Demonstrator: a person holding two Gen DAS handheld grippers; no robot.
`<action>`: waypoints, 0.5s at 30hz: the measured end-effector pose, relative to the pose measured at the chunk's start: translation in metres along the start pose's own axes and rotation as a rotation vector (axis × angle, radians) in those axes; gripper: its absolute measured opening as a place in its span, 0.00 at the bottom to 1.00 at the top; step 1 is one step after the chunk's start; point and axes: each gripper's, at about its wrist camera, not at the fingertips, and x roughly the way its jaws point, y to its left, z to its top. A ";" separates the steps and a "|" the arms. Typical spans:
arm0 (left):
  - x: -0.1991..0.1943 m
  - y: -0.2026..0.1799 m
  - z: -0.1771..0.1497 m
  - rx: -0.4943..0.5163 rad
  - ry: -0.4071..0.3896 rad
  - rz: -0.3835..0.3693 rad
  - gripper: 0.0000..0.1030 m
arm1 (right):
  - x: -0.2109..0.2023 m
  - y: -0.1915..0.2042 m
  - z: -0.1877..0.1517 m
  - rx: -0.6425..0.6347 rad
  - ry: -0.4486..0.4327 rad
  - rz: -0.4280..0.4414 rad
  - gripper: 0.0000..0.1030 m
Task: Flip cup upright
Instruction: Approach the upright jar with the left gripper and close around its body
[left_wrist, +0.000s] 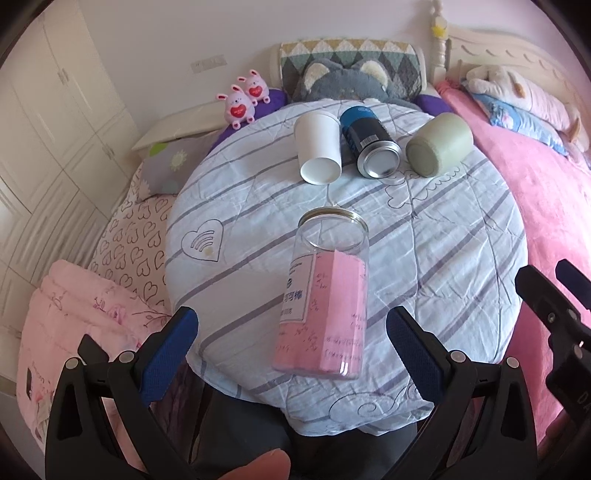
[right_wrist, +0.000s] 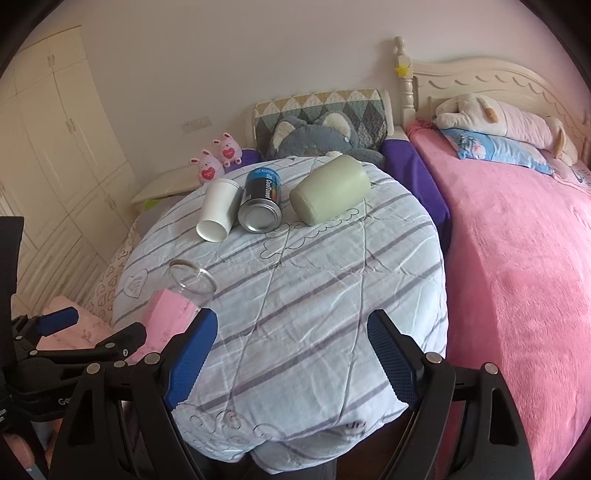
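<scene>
A clear jar (left_wrist: 325, 295) with a pink label lies on its side on the striped quilt (left_wrist: 443, 240), mouth pointing away; it also shows in the right wrist view (right_wrist: 177, 299). Behind it lie a white paper cup (left_wrist: 318, 147), a blue-black can (left_wrist: 369, 142) and a green mug (left_wrist: 439, 144), all on their sides. They show again in the right wrist view: the cup (right_wrist: 218, 210), the can (right_wrist: 261, 201), the mug (right_wrist: 330, 190). My left gripper (left_wrist: 291, 339) is open, its fingers either side of the jar's base. My right gripper (right_wrist: 291, 345) is open and empty over the quilt.
A pink blanket (right_wrist: 517, 277) covers the bed to the right. Plush toys (left_wrist: 343, 83) and pillows lie at the headboard. Two pink bunny toys (left_wrist: 243, 98) sit at the back left. A white wardrobe (left_wrist: 48, 129) stands left. Folded pink bedding (left_wrist: 74, 314) lies lower left.
</scene>
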 end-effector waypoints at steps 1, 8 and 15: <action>0.002 -0.002 0.002 -0.001 0.003 0.001 1.00 | 0.002 -0.003 0.002 0.001 0.004 0.004 0.82; 0.019 -0.011 0.019 -0.010 0.036 0.006 1.00 | 0.022 -0.019 0.012 0.016 0.029 0.025 0.82; 0.039 -0.017 0.028 -0.013 0.083 -0.002 1.00 | 0.038 -0.027 0.018 0.032 0.050 0.036 0.82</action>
